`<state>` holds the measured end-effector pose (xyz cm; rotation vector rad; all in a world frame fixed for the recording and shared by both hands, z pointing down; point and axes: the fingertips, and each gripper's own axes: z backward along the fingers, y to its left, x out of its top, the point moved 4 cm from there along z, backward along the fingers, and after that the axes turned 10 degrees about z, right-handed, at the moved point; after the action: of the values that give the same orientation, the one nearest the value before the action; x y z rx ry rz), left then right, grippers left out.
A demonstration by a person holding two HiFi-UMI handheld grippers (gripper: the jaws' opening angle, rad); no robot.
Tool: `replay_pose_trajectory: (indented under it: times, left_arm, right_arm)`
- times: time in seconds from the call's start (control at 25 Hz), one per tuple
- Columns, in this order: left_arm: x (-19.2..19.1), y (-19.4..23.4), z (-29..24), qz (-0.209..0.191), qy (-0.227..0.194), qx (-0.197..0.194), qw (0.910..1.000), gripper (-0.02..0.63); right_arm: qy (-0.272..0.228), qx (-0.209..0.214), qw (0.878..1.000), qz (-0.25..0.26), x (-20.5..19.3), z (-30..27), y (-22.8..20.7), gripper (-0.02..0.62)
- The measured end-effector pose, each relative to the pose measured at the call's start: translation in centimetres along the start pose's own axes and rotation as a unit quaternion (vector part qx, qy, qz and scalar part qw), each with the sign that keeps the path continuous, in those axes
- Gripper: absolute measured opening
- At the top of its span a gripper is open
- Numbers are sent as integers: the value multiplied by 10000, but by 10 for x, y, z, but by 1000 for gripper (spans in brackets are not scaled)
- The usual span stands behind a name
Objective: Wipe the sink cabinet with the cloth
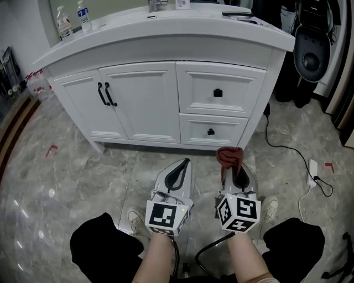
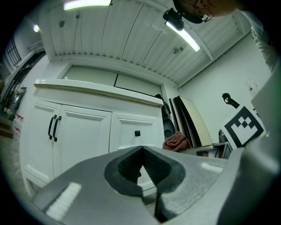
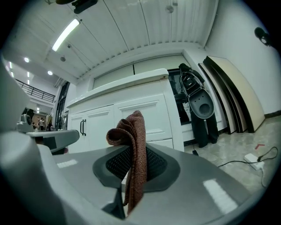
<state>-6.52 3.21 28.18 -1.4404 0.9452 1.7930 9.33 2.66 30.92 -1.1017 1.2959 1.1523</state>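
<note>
Straight ahead of the right gripper, which pinches the cloth, stand the drawers of the cabinet, while the left gripper beside it is closed on nothing

We cannot read labels on water bottles; faucet cropped by head view's top edge; pinched stretch of cloth buried between clamped jaws of right gripper.

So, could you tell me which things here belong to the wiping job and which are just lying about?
For the job: cloth, clamped in the right gripper; sink cabinet; left gripper, shut and empty.

Lying about: water bottles on the countertop; white plug block on the floor; red tape mark.
</note>
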Motion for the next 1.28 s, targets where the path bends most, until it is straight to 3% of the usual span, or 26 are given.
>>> replay_pose_trajectory:
  times: [0.2,0.48,0.8,1.08,1.28]
  left_arm:
    - [3,21,-27,-339,7,46,9994,0]
    - [10,49,-66,-118,-35,147,9998,0]
    - [27,82,-101,-417,-136,54,9990,0]
    - [40,110,-126,-404,-236,106,9988,0]
    - [39,122,-133,-421,-217,114,9988,0]
  right_arm:
    - [-156,165,9996,181,14,-39,1,82]
    - [-464,475,9978,73,42,-100,14,83]
    - [-824,884,9925,194,87,-165,34,82]
    - [-1128,1328,9844,222,130,-210,71,83]
    - [-1110,1539,9815,244,139,-229,91,83]
